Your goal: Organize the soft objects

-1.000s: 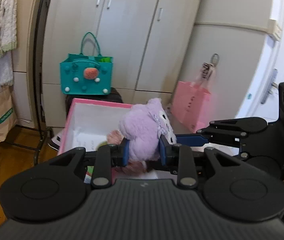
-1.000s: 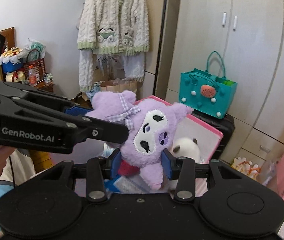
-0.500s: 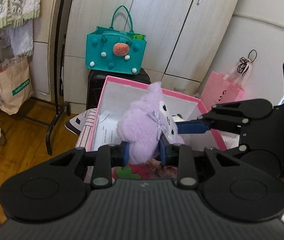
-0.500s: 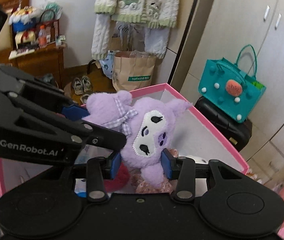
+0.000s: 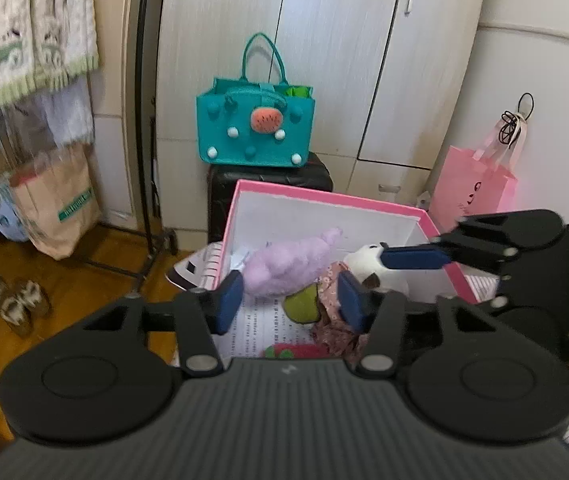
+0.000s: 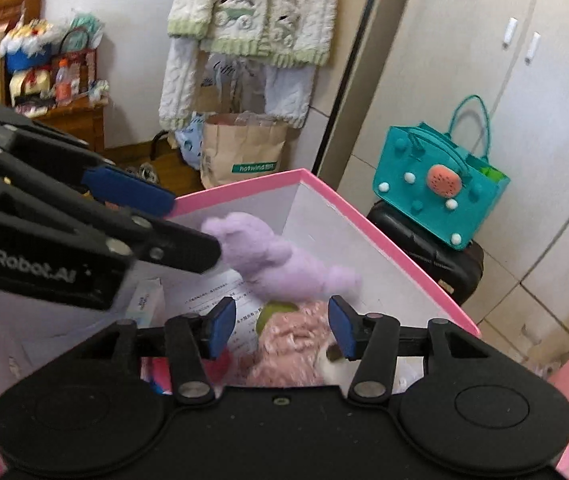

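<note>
Both tools, left tool and right tool, have just opened and grip nothing; the purple plush lies in the pink box, at twelve o'clock of each. Best withdraw straight upward, clear of the toys.

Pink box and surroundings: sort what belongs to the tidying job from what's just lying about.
Job:
purple plush
pink box
panda plush
left gripper, open
right gripper, open

Lying about:
teal bag
pink bag
paper bag
cardigan
</note>
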### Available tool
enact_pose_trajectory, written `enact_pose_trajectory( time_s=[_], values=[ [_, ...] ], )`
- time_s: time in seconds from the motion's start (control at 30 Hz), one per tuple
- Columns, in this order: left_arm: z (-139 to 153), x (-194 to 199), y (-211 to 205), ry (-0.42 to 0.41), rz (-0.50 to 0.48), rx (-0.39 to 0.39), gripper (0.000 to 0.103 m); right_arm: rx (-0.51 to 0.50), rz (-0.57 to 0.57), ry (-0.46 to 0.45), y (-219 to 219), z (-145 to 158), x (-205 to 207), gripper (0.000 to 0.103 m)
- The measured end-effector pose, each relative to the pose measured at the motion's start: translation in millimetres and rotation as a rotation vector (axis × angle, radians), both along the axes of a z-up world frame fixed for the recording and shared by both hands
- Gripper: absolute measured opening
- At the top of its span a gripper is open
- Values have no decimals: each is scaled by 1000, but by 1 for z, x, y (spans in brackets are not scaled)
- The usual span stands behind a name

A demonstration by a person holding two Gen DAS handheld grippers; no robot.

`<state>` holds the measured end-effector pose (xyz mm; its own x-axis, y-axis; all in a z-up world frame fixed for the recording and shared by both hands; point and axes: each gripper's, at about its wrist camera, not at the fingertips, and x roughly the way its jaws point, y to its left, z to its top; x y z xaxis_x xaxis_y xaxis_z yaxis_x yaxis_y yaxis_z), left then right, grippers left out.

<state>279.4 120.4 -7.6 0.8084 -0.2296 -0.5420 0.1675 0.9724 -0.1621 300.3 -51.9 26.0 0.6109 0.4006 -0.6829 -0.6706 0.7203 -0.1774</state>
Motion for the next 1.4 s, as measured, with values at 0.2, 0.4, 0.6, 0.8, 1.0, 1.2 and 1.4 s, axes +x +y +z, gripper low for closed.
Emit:
enact_pose_trajectory(
  time_s=[0.2,0.4,0.6,0.8,1.0,1.2,1.4],
  values=[
    [15,-31,-13,-40,4,108,69,77,-81,48,-28,14,-36,59],
    [23,-62,-25,-66,37,219,81,126,-109,57,-46,26,-73,59],
    [40,-90,-26,-67,-23,216,83,149,-142,39,-59,45,-101,59],
    [58,-118,-32,-65,-116,230,83,166,-141,12,-71,69,-134,59],
    [72,-146,-32,-26,-243,149,83,175,-163,-22,-87,86,-176,61],
    [75,-177,-45,-31,-324,154,83,174,-167,-63,-107,94,-224,63],
    [74,-203,-59,-26,-378,179,83,179,-181,-42,-131,90,-260,64]
  ],
)
